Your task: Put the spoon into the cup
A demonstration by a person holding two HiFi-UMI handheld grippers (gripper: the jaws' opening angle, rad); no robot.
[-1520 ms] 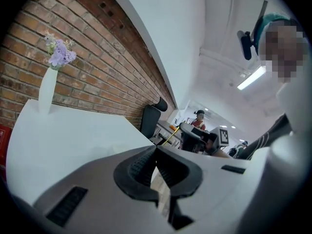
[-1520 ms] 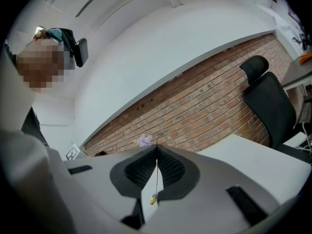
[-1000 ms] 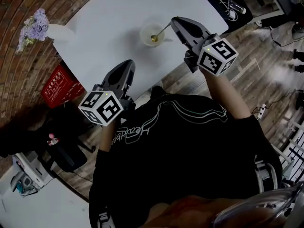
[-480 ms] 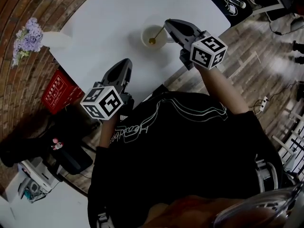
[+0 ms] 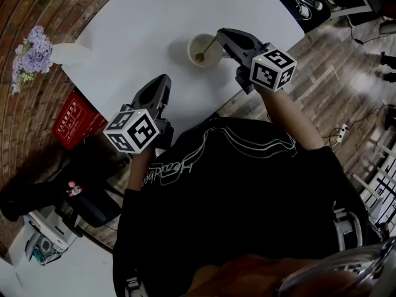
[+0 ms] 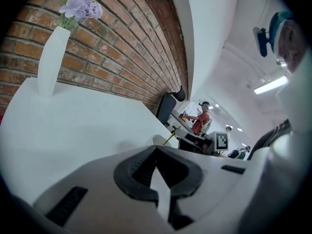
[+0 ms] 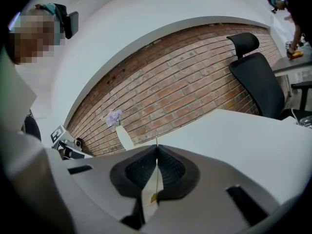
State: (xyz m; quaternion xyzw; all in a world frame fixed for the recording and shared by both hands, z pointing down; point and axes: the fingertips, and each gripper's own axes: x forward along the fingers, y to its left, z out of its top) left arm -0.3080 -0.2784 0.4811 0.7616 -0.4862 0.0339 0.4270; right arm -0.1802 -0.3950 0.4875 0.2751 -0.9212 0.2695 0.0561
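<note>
From my station I saw the right gripper (image 5: pixel 221 34) just beside the cup (image 5: pixel 192 44), its fingers clenched on the thin handle of the spoon (image 5: pixel 209 46). The spoon slanted down from those fingers, and its golden bowl lay within the cup's rim; whether it touched the bottom I could not tell. The cup stood upright on the white surface (image 5: pixel 142 23), near the edge on my side. The left gripper (image 5: pixel 164 80) hung well apart from the cup, over that same edge, its fingers pressed together with nothing between them. Farther from the cup than the left gripper, a white vase (image 5: pixel 69 54) of purple flowers (image 5: pixel 31 51) stood at the corner beside the brick wall (image 5: pixel 37 5).
</note>
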